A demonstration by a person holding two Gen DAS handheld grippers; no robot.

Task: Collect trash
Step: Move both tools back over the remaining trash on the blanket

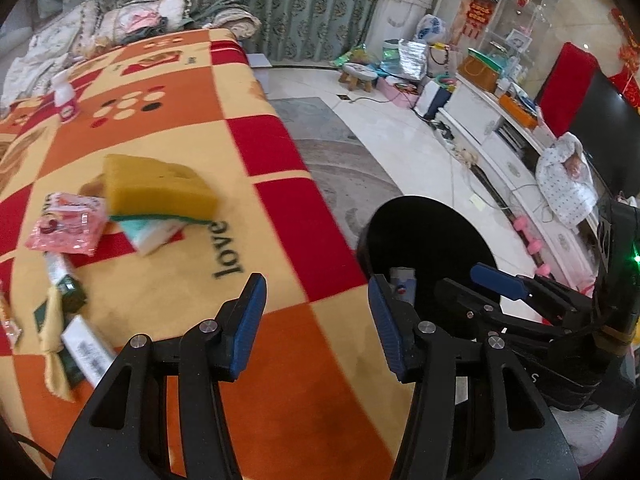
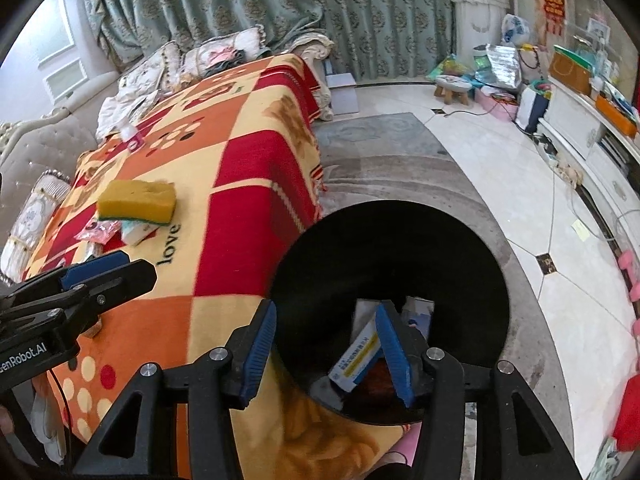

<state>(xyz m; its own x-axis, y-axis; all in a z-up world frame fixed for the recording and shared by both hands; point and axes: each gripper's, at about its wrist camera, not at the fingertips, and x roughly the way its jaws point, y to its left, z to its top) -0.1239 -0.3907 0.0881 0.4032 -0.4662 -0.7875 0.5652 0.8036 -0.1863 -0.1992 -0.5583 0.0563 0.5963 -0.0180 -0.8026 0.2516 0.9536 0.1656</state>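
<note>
Drop step, judged: right tool (image 2: 326, 350) over black bin (image 2: 472, 248), jaws parted, empty; boxes inside. Left tool (image 1: 316, 320) likewise parted, empty. Next: pink wrapper (image 1: 66, 232) beside sponge (image 1: 160, 188).

In the right wrist view a blue finger (image 2: 394, 354) covers part of the boxes (image 2: 356, 354) in the black bin (image 2: 460, 248). The sponge (image 1: 156, 188) hides most of a white packet (image 1: 154, 236). The left edge cuts 1 wrapper (image 1: 10, 328) (print unreadable).
</note>
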